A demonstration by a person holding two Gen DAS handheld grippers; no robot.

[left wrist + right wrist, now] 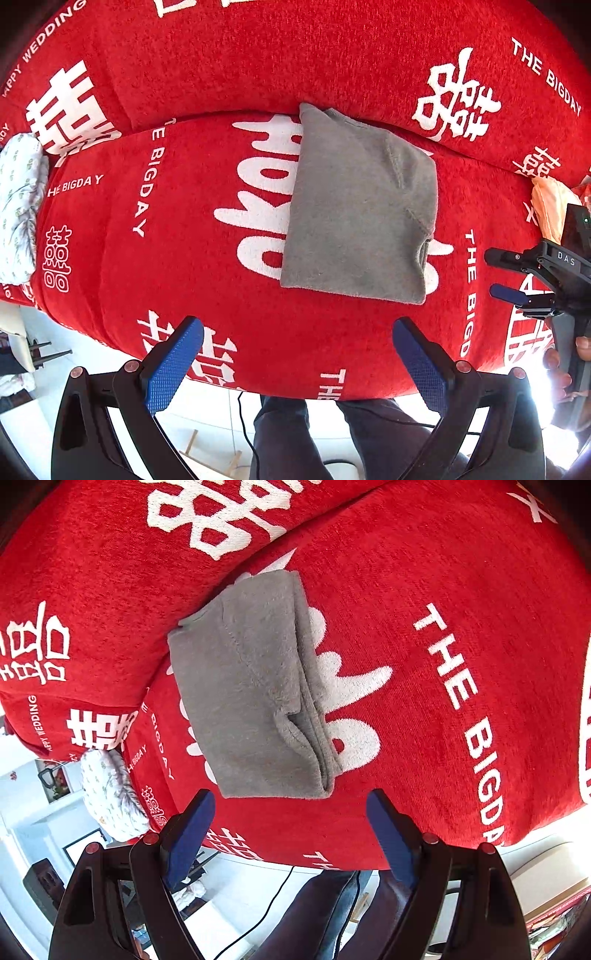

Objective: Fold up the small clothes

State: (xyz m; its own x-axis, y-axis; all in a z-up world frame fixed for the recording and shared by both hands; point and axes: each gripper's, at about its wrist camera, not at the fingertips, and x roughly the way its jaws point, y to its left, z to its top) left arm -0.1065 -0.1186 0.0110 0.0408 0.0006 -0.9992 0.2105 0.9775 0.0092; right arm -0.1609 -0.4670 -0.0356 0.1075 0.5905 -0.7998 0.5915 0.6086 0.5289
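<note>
A small grey fleece garment (354, 210) lies folded into a thick rectangle on a red sofa cover (177, 229) printed with white characters. My left gripper (297, 326) hovers above the seat's front part, open and empty, just short of the garment's near edge. The right gripper (495, 273) shows at the right side of the left wrist view, held by a hand. In the right wrist view the same grey garment (251, 686) lies ahead of my right gripper (291, 797), whose blue pads (388, 834) stand wide apart with nothing between them, close to the garment's near corner.
A white leaf-patterned cloth (18, 206) lies at the seat's left end, an orange cloth (550, 206) at the right end. The sofa back rises behind the garment. Below the seat edge are the person's dark trousers (288, 435), a black cable and white floor.
</note>
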